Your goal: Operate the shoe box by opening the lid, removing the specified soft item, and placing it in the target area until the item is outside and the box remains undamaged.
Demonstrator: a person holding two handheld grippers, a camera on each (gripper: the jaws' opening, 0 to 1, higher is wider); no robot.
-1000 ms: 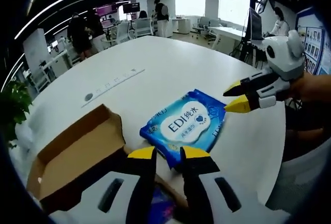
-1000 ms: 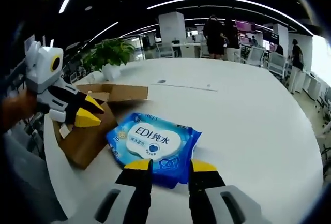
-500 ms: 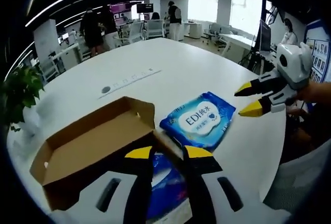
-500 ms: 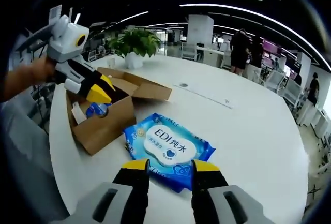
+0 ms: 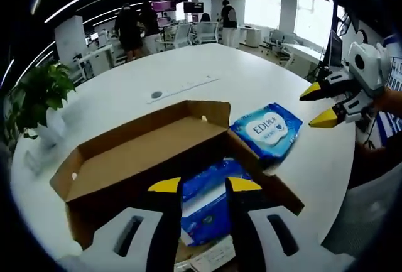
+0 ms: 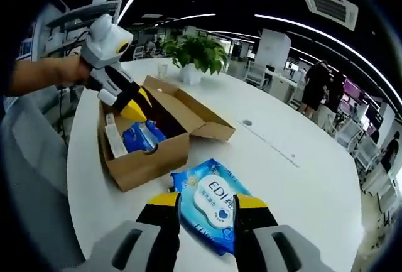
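One white round table [image 5: 207,90] spans mid-frame in an open office, potted plant [image 6: 198,55] upper centre; both grippers [image 5: 204,187] [image 6: 204,201] gape, holding nothing.

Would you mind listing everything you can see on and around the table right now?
Shoe box: one, brown cardboard, lid open, on the table.
Wipes pack: one, blue with a white label, flat on the table beside the box.
Blue packet: at least one, inside the box.
Potted plant: one, green in a white pot, on the table's far side.
Table: one, white, round-edged.
People: several, standing in the background office.
Left gripper: yellow tips, over the box's open top.
Right gripper: yellow tips, open, above the table past the wipes pack.
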